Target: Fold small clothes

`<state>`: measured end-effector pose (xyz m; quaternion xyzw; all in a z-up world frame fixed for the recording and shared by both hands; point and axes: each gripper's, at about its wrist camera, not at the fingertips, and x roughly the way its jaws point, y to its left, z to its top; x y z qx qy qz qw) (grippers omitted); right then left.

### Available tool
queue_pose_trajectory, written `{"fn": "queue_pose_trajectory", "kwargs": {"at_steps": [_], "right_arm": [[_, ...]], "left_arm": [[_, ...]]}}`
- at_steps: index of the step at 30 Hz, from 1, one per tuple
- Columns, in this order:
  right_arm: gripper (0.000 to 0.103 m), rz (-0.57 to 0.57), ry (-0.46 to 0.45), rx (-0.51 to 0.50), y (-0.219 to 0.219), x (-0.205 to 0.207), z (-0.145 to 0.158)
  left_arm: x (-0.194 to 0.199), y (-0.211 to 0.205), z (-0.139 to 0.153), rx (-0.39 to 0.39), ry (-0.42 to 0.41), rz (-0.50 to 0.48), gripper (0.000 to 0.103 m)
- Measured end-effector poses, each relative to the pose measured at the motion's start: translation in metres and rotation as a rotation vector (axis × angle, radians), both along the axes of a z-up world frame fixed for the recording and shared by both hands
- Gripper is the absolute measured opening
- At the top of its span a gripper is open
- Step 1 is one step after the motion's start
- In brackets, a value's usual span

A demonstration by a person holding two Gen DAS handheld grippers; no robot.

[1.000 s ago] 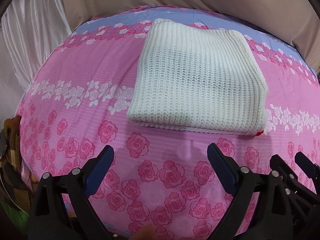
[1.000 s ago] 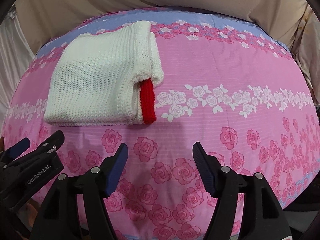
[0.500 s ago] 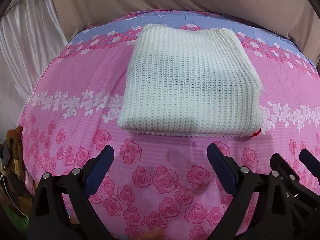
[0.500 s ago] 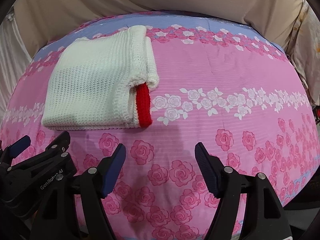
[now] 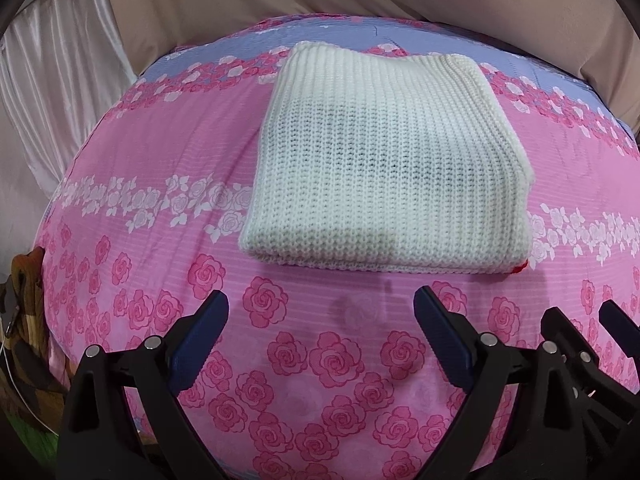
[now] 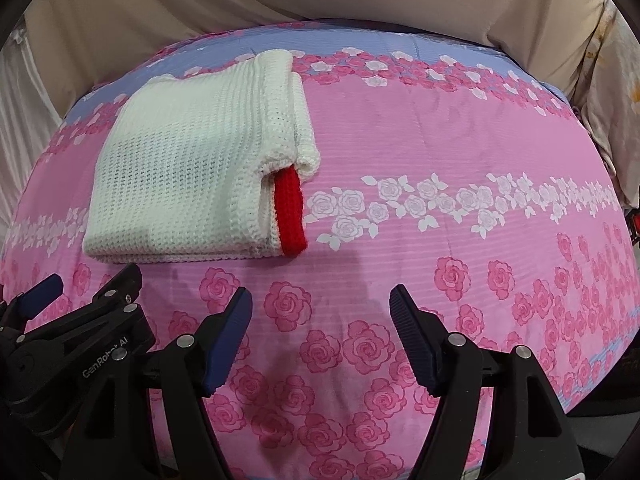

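one folded white knit garment (image 5: 384, 168) lies on a pink rose-print bedsheet (image 5: 160, 208), a single red cuff (image 6: 290, 212) poking from its right edge. two grippers hover side by side near its front edge: the left gripper (image 5: 320, 330) and right gripper (image 6: 320, 332) both spread wide, holding nothing.

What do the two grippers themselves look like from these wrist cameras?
Both the left gripper and the right gripper have black frames with silver rivets and dark blue ribbed pads. White "GenRobot.AI" lettering marks the left one's side. No cables or sleeves show.
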<state>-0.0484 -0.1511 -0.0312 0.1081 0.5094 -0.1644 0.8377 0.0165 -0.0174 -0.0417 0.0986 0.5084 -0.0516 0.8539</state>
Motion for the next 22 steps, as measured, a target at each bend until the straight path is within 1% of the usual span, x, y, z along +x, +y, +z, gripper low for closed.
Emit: {"fn": "queue_pose_trajectory", "kwargs": {"at_steps": [12,17,22], "right_arm": [[0.069,0.011,0.003,0.007,0.013,0.004,-0.002],[0.069,0.007,0.003,0.007,0.015,0.003,-0.002],[0.069,0.002,0.004,0.005,0.016,0.003,-0.003]], "left_arm": [[0.0,0.009,-0.001,0.011,0.003,0.018,0.09],[-0.001,0.007,0.0,0.025,-0.007,0.012,0.089],[-0.001,0.007,0.001,0.024,-0.007,0.007,0.087]]}}
